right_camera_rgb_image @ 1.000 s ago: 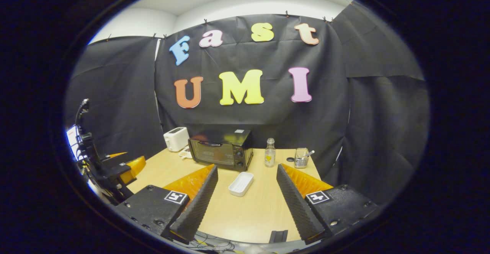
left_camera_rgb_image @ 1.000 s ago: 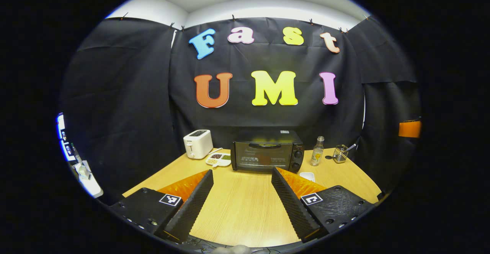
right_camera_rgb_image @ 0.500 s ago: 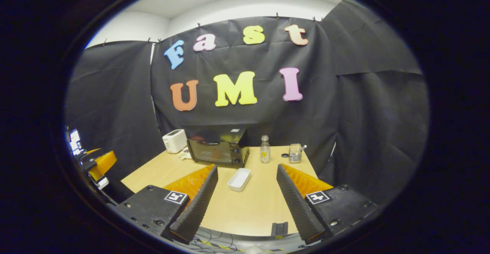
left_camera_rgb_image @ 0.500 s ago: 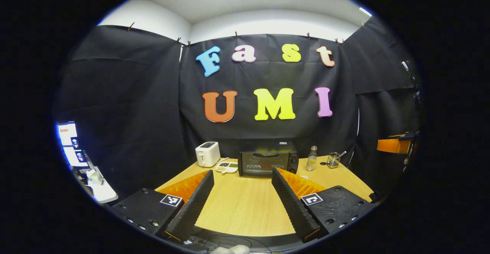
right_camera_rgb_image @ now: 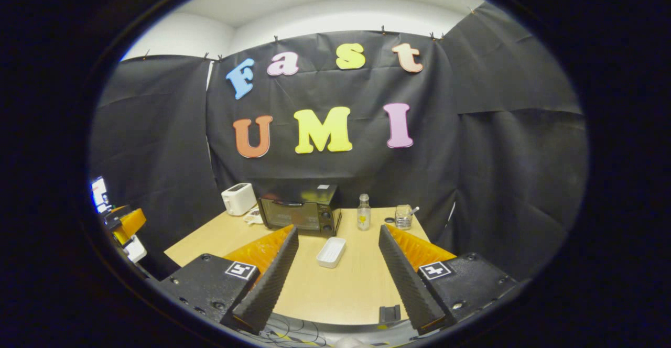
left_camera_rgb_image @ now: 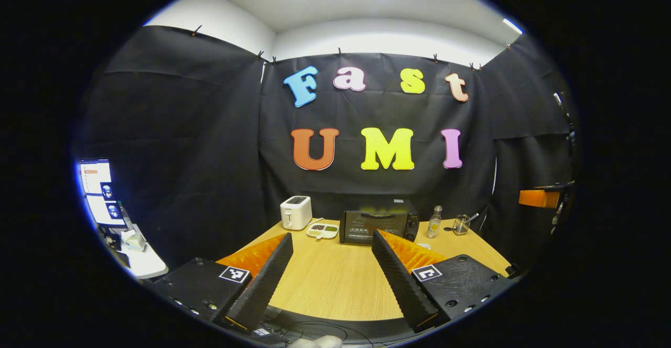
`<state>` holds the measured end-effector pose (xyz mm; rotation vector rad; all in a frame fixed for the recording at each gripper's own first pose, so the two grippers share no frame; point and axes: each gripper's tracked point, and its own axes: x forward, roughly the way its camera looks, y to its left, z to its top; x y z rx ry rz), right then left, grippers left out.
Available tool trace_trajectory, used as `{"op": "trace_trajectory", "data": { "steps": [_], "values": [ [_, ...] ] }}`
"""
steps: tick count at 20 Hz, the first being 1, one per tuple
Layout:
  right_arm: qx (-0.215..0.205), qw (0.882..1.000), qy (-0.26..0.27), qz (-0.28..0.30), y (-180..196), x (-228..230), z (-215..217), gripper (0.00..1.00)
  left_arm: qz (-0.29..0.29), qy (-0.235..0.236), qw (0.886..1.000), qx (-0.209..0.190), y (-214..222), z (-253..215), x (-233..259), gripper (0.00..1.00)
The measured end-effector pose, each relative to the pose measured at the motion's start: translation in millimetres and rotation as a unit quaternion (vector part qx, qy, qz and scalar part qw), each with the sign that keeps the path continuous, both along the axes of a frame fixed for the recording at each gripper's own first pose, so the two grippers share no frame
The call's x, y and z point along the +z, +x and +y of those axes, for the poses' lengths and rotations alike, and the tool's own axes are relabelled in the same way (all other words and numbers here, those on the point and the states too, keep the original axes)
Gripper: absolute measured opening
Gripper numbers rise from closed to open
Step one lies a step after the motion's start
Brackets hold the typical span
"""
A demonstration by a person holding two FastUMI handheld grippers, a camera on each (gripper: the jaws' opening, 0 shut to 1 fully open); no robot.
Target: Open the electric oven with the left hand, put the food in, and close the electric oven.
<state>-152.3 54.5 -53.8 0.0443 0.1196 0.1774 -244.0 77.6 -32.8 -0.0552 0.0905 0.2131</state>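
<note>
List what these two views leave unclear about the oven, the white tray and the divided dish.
- Oven interior: left gripper view, too small and dark behind the door glass.
- White tray contents: right gripper view, too small to tell.
- Divided dish food: left gripper view, too small to identify.

The pale wood-grain worktop [left_camera_rgb_image: 335, 285] looks matt; the black electric oven [right_camera_rgb_image: 300, 215] has a glossy glass door; the white plastic toaster [left_camera_rgb_image: 295, 213] looks smooth.

Wooden table [left_camera_rgb_image: 325, 285] carries: toaster [left_camera_rgb_image: 295, 213], divided dish [left_camera_rgb_image: 323, 230], oven [left_camera_rgb_image: 378, 220] with door shut, bottle [left_camera_rgb_image: 434, 221], wire cup [left_camera_rgb_image: 461, 224], white tray [right_camera_rgb_image: 331, 252].
</note>
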Motion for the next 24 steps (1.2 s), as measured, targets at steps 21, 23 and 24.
{"op": "trace_trajectory", "data": {
  "steps": [21,23,24],
  "values": [
    [-0.024,1.000,0.001,0.012,2,-2,-8,0.98,-0.012,-0.009,0.999,-0.038,17,-17,10,0.97],
    [-0.026,1.000,0.003,0.012,0,-2,-9,0.96,-0.012,-0.012,0.999,-0.040,16,-18,11,0.96],
    [-0.026,1.000,0.002,0.012,0,-2,-8,0.98,-0.013,-0.010,0.999,-0.039,15,-17,11,0.97]
  ]
}}
